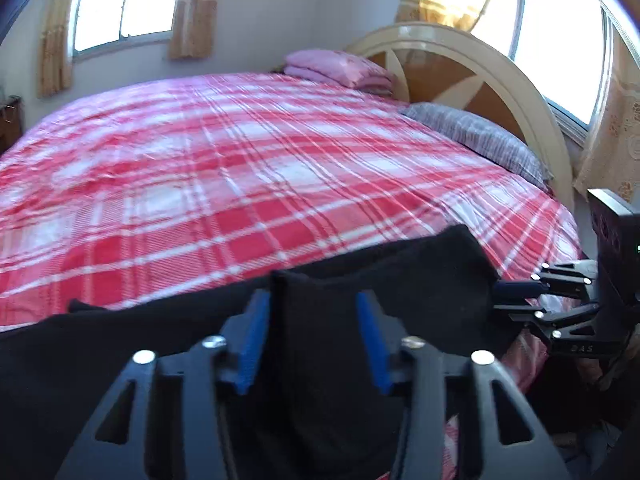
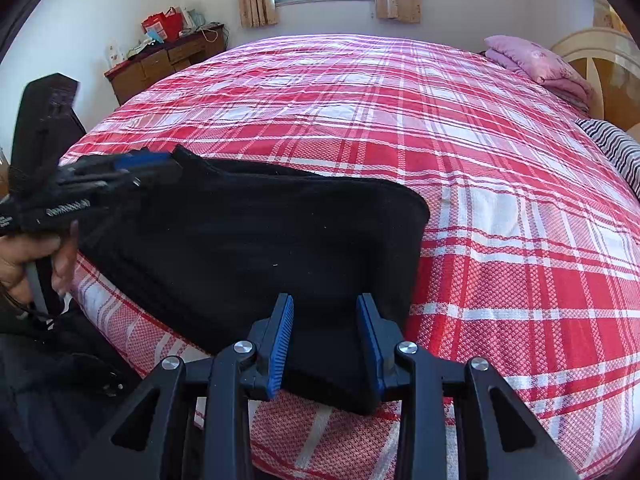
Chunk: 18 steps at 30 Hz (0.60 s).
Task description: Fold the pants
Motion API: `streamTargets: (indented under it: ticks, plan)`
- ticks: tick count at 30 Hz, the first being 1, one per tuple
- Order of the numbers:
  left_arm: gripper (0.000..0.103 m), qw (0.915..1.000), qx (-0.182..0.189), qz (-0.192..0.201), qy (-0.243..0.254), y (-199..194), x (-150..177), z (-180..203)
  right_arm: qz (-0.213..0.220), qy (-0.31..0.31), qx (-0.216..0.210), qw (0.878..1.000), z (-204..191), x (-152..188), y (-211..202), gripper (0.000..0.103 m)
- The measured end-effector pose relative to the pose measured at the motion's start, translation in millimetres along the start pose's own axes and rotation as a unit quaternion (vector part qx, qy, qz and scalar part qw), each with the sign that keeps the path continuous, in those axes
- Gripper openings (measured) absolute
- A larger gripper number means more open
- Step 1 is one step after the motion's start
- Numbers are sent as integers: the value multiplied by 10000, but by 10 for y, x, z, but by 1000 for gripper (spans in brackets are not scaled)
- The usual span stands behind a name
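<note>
Black pants (image 2: 256,240) lie folded on the near edge of a bed with a red and white plaid cover (image 2: 460,160). My right gripper (image 2: 326,320) is open, its blue pads either side of the pants' near right corner. My left gripper (image 1: 314,312) is open, with black cloth (image 1: 320,320) between its pads at the pants' left end. In the right wrist view the left gripper (image 2: 154,166) shows at the far left corner of the pants. In the left wrist view the right gripper (image 1: 516,294) shows at the pants' right edge.
A pink folded blanket (image 1: 340,68) and a striped pillow (image 1: 480,136) lie by the arched headboard (image 1: 460,60). A wooden dresser (image 2: 168,60) with clutter stands by the far wall. Curtained windows are behind the bed. Dark cloth hangs off the bed's near edge (image 2: 60,380).
</note>
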<state>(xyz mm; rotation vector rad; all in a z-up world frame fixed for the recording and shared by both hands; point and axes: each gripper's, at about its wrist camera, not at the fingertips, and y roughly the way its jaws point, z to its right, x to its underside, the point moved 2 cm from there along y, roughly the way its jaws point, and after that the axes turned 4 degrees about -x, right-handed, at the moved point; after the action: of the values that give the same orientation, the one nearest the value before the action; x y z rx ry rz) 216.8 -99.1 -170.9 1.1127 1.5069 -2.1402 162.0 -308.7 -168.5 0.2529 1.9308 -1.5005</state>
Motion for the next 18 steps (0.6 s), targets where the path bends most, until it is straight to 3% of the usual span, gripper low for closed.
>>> streamTargets:
  ticks: [8,12,13,14,15,18]
  plan:
    - [41,9983,330,-477,-84,-87,286,43,-1,-172,106,9998,-45,18,41,37]
    - [41,9992,127,-293,-243,-12,236,-95,-3,-241,143,9996,-69,18,46,38]
    - [45,9988,-382,-100,-303,-27,188,-206,-3,-247,146,9996,-71,21,46,38]
    - [52,9973,-618,-17,-387,-48,161,-280,3,-245,140,9996,-64,25,46,38]
    - [66,9961,-679,91,-562,-82,144,-372,9,-239,133,9996,-61,28,49,38]
    - [66,9927,-457,288,-1075,-206,164,-527,31,-224,123,9997,-64,31,55,39]
